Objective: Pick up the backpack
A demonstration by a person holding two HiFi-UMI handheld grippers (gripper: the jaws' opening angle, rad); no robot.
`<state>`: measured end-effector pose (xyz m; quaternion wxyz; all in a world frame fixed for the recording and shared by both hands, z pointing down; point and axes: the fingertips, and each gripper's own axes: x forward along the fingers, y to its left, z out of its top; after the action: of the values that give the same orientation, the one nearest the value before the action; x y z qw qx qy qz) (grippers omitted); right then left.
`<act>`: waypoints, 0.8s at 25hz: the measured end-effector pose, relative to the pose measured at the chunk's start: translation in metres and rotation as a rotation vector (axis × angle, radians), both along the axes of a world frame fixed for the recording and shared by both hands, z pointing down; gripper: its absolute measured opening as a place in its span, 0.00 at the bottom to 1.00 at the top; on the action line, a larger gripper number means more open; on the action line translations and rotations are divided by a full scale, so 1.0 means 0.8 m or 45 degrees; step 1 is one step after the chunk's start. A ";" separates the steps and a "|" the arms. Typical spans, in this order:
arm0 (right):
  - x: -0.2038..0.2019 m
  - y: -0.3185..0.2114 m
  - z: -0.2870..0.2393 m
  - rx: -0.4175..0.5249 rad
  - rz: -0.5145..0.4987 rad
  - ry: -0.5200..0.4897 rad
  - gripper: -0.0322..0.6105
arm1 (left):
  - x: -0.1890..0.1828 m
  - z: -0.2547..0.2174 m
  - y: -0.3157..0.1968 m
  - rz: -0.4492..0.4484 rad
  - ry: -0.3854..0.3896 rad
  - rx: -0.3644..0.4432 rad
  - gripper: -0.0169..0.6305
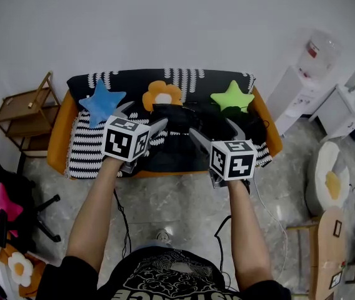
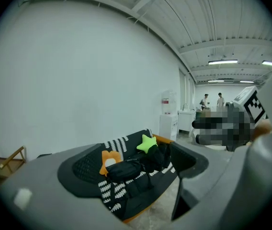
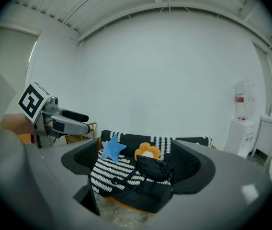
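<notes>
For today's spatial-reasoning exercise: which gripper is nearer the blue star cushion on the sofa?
Left. In the head view, the left gripper is just to the right of the blue star cushion. The right gripper is farther across, below the green star cushion.

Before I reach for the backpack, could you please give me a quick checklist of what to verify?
1. Left claw open and empty: ok.
2. Right claw open and empty: ok.
3. Backpack lying uncovered on the sofa: ok.
4. Backpack framed between each claw's jaws: ok.
5. Claws in contact with the backpack: not ok, both are short of it.
6. Top handle located: cannot tell.
</notes>
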<state>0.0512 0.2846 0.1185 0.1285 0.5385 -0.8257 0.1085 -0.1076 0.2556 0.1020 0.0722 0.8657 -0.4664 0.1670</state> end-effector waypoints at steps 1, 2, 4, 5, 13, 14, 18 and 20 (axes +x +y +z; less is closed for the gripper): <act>-0.001 -0.004 0.001 -0.001 0.003 0.000 0.82 | 0.000 0.000 -0.004 0.006 -0.003 0.000 0.71; -0.002 -0.007 0.001 -0.002 0.007 0.000 0.82 | 0.000 0.001 -0.007 0.012 -0.006 0.000 0.71; -0.005 -0.014 0.000 -0.002 0.014 -0.004 0.82 | -0.003 0.002 -0.014 0.021 -0.010 -0.002 0.71; -0.008 -0.018 -0.001 -0.001 0.015 -0.003 0.82 | -0.006 0.002 -0.017 0.024 -0.010 -0.004 0.71; -0.016 -0.038 0.003 -0.010 0.024 0.005 0.81 | -0.019 0.006 -0.041 0.028 -0.016 -0.011 0.71; -0.016 -0.041 0.004 -0.010 0.026 0.006 0.81 | -0.020 0.006 -0.044 0.027 -0.016 -0.009 0.71; -0.016 -0.050 0.007 -0.007 0.026 0.004 0.81 | -0.022 0.006 -0.053 0.023 -0.019 0.001 0.71; -0.016 -0.056 0.008 -0.001 0.025 0.001 0.81 | -0.021 0.006 -0.059 0.022 -0.024 0.007 0.71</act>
<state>0.0387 0.2401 0.1251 0.1280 0.5465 -0.8203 0.1096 -0.1246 0.2087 0.1068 0.0640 0.8684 -0.4599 0.1743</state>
